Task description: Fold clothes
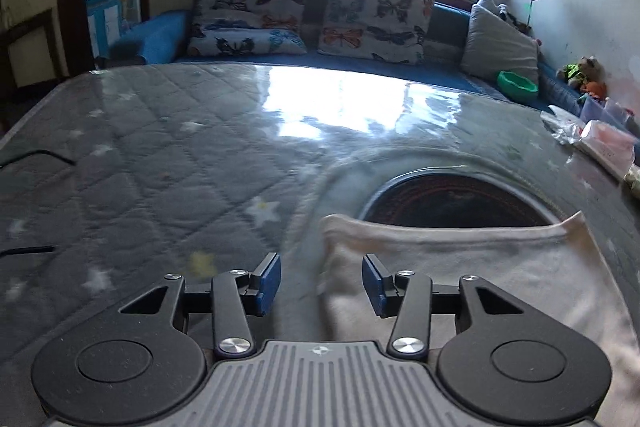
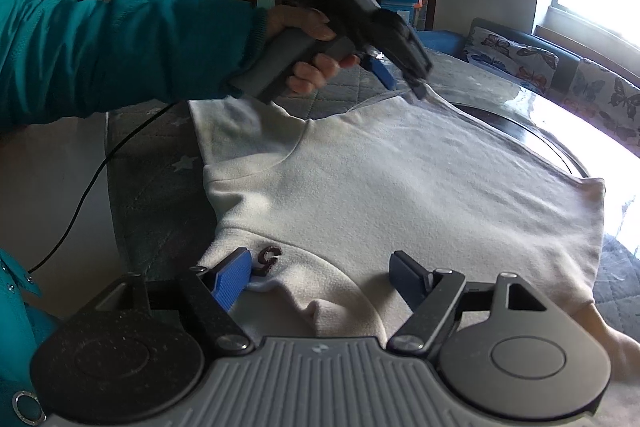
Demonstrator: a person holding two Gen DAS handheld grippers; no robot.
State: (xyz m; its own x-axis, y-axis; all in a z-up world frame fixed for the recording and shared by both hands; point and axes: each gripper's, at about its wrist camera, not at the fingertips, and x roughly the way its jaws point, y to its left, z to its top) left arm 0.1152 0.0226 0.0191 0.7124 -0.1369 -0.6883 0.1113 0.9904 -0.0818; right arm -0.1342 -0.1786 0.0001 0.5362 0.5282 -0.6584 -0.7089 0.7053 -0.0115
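A white fleece top [image 2: 400, 187] lies spread flat on the quilted grey table cover [image 2: 160, 195], with a small dark figure at its neckline [image 2: 269, 259]. It also shows in the left wrist view [image 1: 460, 267]. My left gripper [image 1: 321, 281] is open over the garment's far corner, one blue finger on either side of its edge. In the right wrist view the left gripper [image 2: 400, 81] hovers at that far corner, held by a hand in a teal sleeve. My right gripper [image 2: 320, 275] is open just above the neckline, empty.
A dark round mat [image 1: 452, 203] lies under the clear table sheet beyond the top. A sofa with butterfly cushions [image 1: 372, 23] stands behind the table. Bags and clutter [image 1: 596, 135] sit at the table's right edge. A black cable [image 2: 80, 203] hangs at the left.
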